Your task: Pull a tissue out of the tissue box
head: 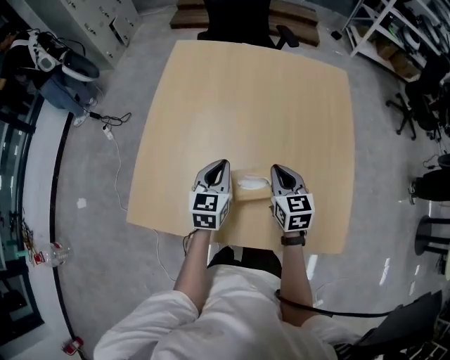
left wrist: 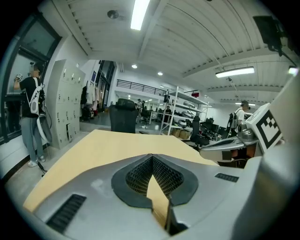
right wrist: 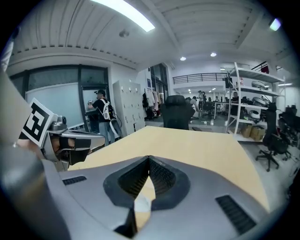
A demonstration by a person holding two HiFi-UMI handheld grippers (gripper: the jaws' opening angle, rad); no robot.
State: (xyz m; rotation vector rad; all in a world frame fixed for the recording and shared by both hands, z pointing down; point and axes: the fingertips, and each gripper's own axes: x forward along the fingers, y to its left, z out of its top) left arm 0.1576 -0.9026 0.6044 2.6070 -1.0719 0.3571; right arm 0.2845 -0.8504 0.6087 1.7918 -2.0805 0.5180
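A low tan tissue box (head: pixel 247 191) lies near the table's (head: pixel 246 105) front edge, with white tissue (head: pixel 252 184) showing at its top opening. My left gripper (head: pixel 221 165) sits just left of the box and my right gripper (head: pixel 275 169) just right of it, both pointing away from me. In the left gripper view the jaws (left wrist: pixel 151 156) meet at their tips with nothing between them. The right gripper's (right wrist: pixel 149 158) jaws are likewise shut and empty. A pale patch shows low through their gap; I cannot tell what it is.
A black office chair (head: pixel 239 21) stands at the table's far side. On the floor to the left lie a bag (head: pixel 67 74) and cables (head: pixel 105 126). White shelving (head: pixel 390 31) and dark chairs (head: pixel 422 98) stand at the right. A person (right wrist: pixel 101 117) stands by lockers.
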